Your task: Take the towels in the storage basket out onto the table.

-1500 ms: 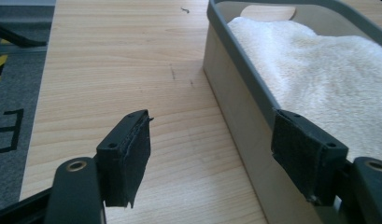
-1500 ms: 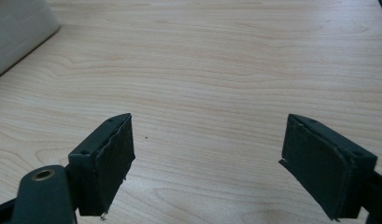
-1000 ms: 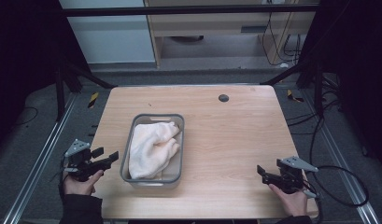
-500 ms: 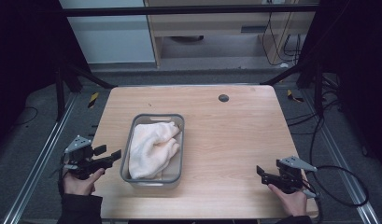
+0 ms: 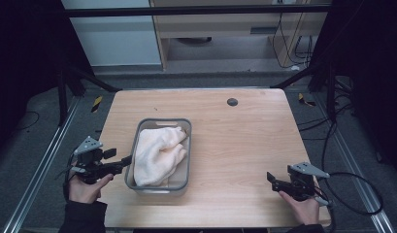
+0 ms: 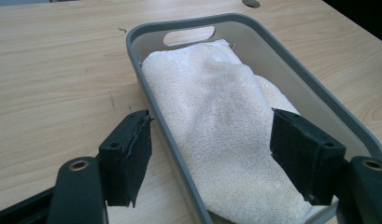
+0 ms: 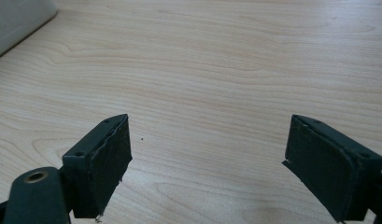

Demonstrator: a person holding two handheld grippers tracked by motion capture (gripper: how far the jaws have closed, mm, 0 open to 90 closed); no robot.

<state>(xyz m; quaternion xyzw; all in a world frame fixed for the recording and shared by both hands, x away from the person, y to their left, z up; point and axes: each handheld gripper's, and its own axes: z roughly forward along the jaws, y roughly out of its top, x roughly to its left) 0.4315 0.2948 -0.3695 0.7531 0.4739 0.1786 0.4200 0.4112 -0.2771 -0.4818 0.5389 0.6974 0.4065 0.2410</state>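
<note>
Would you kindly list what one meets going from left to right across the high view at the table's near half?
left gripper → grey basket → cream towel → bare wooden table → right gripper

Cream towel in a grey tub, pale wood-grain table, black gripper pads
</note>
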